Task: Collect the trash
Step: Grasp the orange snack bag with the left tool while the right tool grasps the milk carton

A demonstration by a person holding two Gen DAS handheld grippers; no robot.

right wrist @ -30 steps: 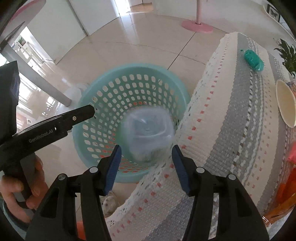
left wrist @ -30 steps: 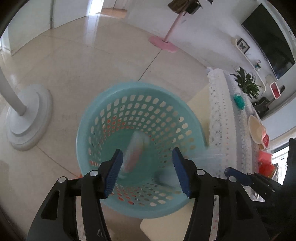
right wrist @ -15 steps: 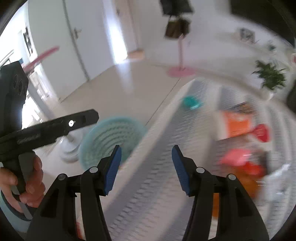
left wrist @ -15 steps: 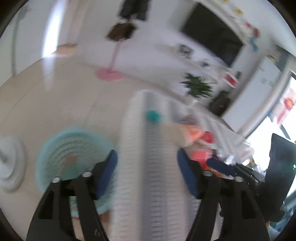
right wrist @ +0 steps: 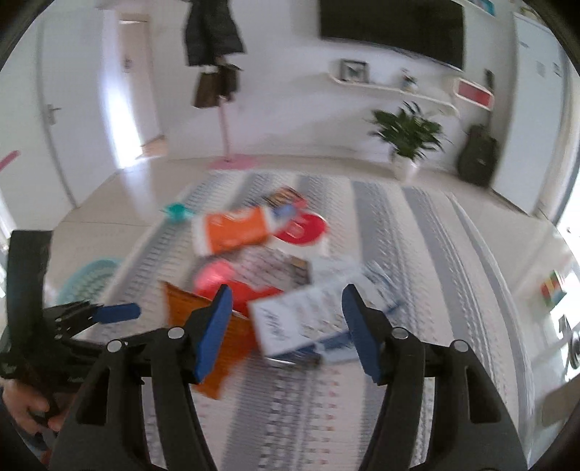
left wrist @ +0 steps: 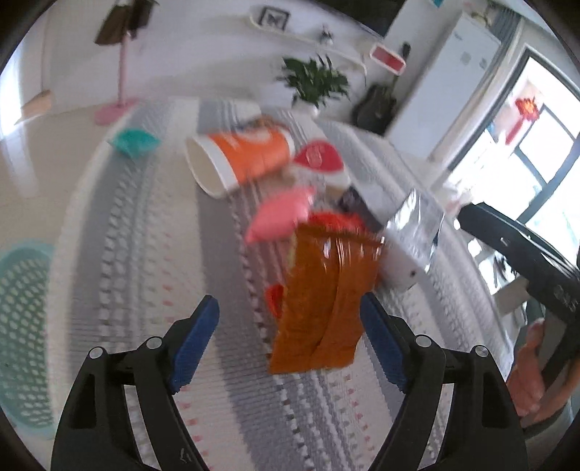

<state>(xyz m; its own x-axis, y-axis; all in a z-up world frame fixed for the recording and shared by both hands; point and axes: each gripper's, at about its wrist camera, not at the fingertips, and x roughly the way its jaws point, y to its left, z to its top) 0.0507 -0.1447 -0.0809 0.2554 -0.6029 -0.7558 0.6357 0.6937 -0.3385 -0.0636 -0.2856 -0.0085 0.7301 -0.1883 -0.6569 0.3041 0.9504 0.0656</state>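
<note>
Trash lies in a heap on a grey and white knitted cloth [left wrist: 145, 275] over a table. An orange wrapper [left wrist: 322, 290] lies just ahead of my open, empty left gripper [left wrist: 290, 337]. Behind it are a pink packet [left wrist: 279, 217], an orange paper cup [left wrist: 246, 159] on its side, a red and white packet [left wrist: 319, 159], a silver foil bag [left wrist: 417, 224] and a teal wrapper [left wrist: 134, 141]. My open, empty right gripper [right wrist: 284, 329] hovers over a white printed packet [right wrist: 301, 319]. The teal basket [left wrist: 21, 326] stands on the floor at left.
The teal basket also shows in the right wrist view [right wrist: 87, 279], beside the table's left edge. A pink coat stand [right wrist: 224, 119], a potted plant [right wrist: 406, 137] and a wall TV [right wrist: 391, 29] are beyond the table. The views are motion-blurred.
Both grippers, open and empty over the basket a second ago, have swung right and up to the trash heap on the table. A bag and a packet dropped into the basket.
</note>
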